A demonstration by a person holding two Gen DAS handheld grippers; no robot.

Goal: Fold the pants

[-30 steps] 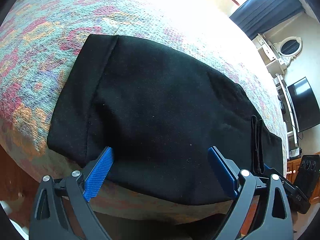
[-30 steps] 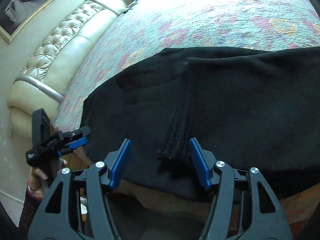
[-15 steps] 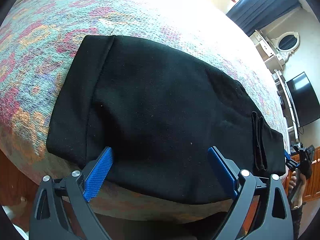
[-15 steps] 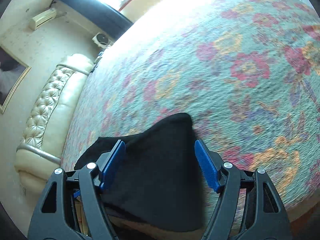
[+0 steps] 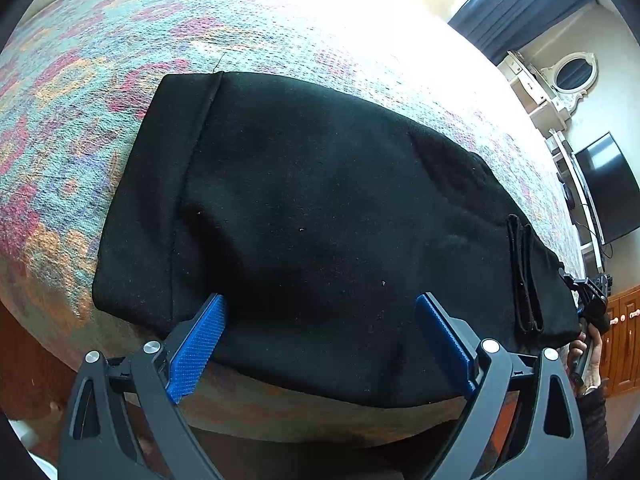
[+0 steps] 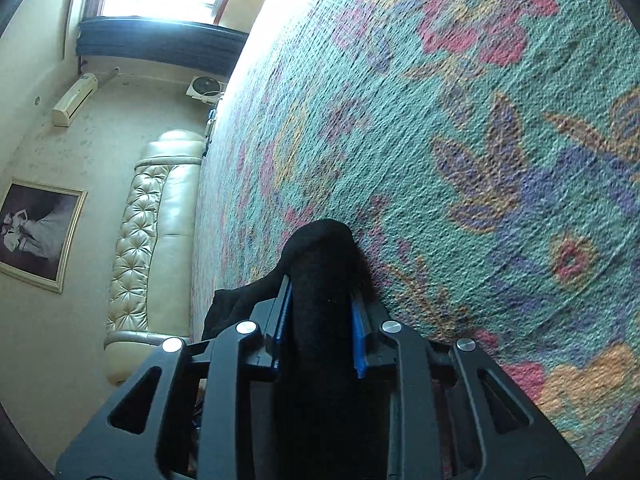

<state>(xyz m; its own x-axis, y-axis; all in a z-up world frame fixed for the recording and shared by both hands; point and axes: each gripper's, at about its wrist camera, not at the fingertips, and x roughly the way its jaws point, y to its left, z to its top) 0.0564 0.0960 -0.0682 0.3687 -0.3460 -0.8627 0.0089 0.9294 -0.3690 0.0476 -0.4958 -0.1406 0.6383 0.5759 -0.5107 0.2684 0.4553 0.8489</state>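
Black pants (image 5: 320, 208) lie folded flat on a floral bedspread (image 5: 120, 60), reaching to the bed's near edge. My left gripper (image 5: 320, 340) is open, its blue pads on either side of the pants' near edge, holding nothing. My right gripper (image 6: 322, 320) is shut on a bunched end of the pants (image 6: 320, 264), just above the bedspread (image 6: 480, 160). In the left wrist view the right gripper (image 5: 588, 300) shows at the pants' far right end, held by a hand.
A cream tufted headboard (image 6: 152, 232) and a framed picture (image 6: 36, 232) lie to the left in the right wrist view. A TV (image 5: 604, 184), a white dresser with an oval mirror (image 5: 572, 76) and wooden cabinets (image 5: 624, 336) stand beyond the bed.
My right gripper moved to the pants' right end, turned, and closed on the fabric. My left gripper stayed open at the near edge.
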